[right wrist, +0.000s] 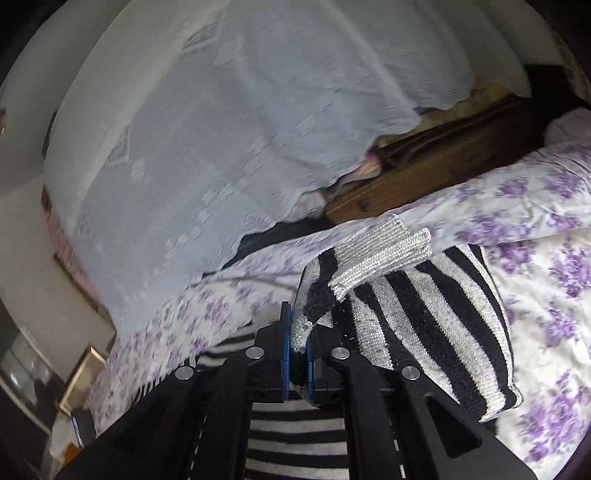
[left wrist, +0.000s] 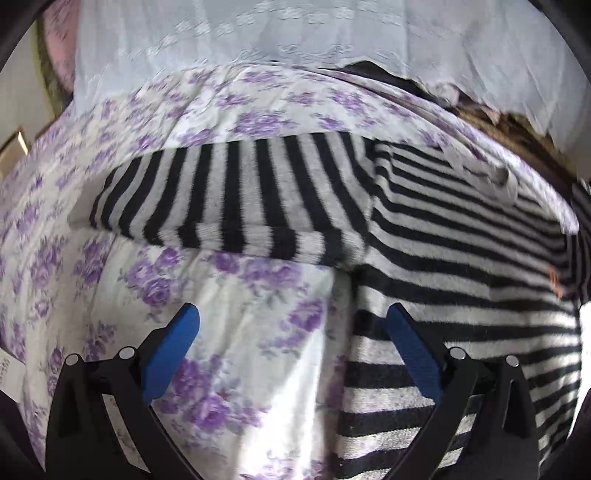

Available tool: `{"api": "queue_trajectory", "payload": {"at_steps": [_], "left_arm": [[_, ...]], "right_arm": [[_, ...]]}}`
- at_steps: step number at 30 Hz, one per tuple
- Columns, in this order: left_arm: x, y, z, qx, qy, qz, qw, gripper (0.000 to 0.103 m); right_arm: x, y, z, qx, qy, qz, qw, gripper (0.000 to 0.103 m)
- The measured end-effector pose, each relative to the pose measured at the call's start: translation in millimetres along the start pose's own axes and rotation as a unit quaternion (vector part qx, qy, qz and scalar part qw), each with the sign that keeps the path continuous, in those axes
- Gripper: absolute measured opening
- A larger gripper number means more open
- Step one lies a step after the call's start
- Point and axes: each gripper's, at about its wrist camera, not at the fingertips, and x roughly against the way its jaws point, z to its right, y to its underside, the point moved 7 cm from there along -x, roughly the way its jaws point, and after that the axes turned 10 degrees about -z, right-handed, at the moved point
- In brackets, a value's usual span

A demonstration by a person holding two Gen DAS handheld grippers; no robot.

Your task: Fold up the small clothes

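A small black-and-white striped knit sweater [left wrist: 461,236] lies on a bed with a purple floral sheet [left wrist: 229,302]. One sleeve [left wrist: 236,199] stretches out to the left. My left gripper [left wrist: 293,332] is open and empty, just above the sweater's left edge and the sheet. In the right wrist view my right gripper [right wrist: 297,343] is shut on the sweater's edge near its grey ribbed cuff [right wrist: 384,254], lifting the striped sleeve [right wrist: 428,325] above the sheet [right wrist: 546,332].
A pale blue-white lace cloth [right wrist: 221,140] covers the far side of the bed, also in the left wrist view [left wrist: 295,33]. A brown wooden board [right wrist: 424,177] and dark fabric lie beyond the sheet. A wall and a framed object [right wrist: 85,380] stand at left.
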Motion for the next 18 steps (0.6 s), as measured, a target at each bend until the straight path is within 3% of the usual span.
{"api": "queue_trajectory", "payload": {"at_steps": [9,14,16,18], "left_arm": [[-2.6,2.7,8.9,-0.020,-0.013,0.000,0.9997,0.099],[-6.1,2.5,11.5,-0.024,-0.016,-0.003,0.9996,0.099],[-6.6,3.5,13.2,-0.027,-0.019,-0.003,0.9995,0.099],[-7.0,3.8,15.0,-0.031,-0.021,-0.003,0.9993,0.099]], "right_arm": [[-33.6,43.1,-28.5,0.066,0.013,-0.059,0.996,0.007],[-75.7,60.9,-50.8,0.099,0.036,-0.112,0.988,0.011],[-93.5,72.1,-50.9,0.110,0.041,-0.148,0.982,0.022],[-99.7,77.6,-52.5,0.123,0.054,-0.157,0.978,0.039]]}}
